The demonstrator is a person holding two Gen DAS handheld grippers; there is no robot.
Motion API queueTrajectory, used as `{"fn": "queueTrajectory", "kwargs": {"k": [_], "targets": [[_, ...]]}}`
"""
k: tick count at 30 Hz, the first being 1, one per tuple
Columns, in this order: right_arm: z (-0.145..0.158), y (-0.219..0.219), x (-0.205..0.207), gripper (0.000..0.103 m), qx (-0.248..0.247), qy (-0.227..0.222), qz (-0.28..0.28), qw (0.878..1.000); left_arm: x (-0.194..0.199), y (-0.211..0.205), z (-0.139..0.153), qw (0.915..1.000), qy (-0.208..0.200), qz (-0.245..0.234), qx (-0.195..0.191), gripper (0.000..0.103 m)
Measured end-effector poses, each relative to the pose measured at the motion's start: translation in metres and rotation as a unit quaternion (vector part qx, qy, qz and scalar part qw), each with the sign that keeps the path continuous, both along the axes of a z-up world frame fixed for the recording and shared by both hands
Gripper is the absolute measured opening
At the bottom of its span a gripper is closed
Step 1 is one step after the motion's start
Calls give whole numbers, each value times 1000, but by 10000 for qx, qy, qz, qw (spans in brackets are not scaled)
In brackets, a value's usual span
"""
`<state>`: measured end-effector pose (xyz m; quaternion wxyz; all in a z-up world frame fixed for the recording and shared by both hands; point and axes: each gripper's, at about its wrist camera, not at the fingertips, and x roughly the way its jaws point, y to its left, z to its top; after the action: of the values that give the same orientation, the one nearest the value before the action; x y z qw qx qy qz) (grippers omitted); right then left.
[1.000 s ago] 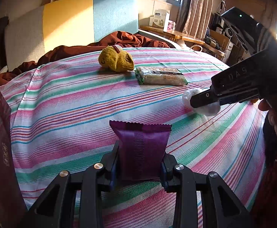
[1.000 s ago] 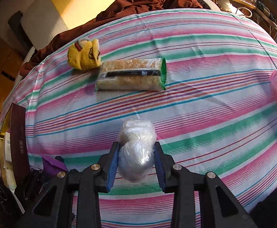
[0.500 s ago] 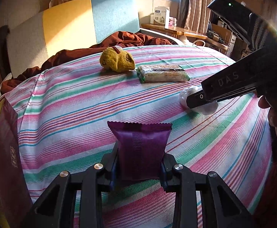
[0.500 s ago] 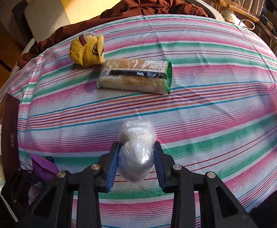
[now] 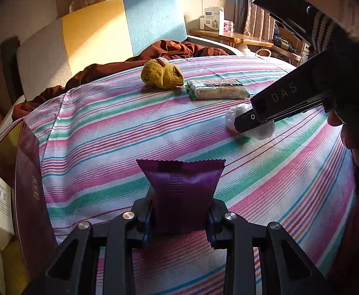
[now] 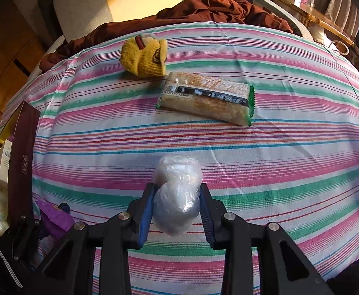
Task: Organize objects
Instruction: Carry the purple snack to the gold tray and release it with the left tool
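the left tongs (image 5: 181, 217) are matte black plastic: two forked arms with triangular cut-outs, each bearing two round silver screw heads, ending in dark pads. the right tongs (image 6: 177, 211) match, but their inner pads are ribbed and blue. seen from the left tongs' side, the right tool's flat black flank carries pale letters "das". behind it a hand (image 5: 351, 137) shows, with a dark red sleeve below.

A purple packet (image 5: 182, 196), a yellow sock (image 5: 162, 75) and a pink-green-white striped sheet (image 5: 105, 132).
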<state>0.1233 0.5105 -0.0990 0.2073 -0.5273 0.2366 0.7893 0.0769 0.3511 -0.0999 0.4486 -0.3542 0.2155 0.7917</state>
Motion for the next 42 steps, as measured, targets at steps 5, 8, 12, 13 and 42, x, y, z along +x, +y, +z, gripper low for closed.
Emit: {"fn": "queueTrajectory", "kwargs": {"k": [5,8,12,13,42], "targets": [[-2,-4,-3,35,2,-22,112,9999,0,-10,4,9999,-7,133,-31,33],[-2,-4,-3,35,-3,-26,109,9999,3,-17,11,9999,23,135,51,33],[-4,-4,-6,35,-13,-30,96,9999,7,-23,25,9997,102,121,187,33],[-4,-4,-6,35,-10,-34,96,9999,8,-24,28,9996,117,111,226,33],[-9,-7,-7,33,99,-264,72,9996,-6,-87,73,9954,-194,535,776,33]]}}
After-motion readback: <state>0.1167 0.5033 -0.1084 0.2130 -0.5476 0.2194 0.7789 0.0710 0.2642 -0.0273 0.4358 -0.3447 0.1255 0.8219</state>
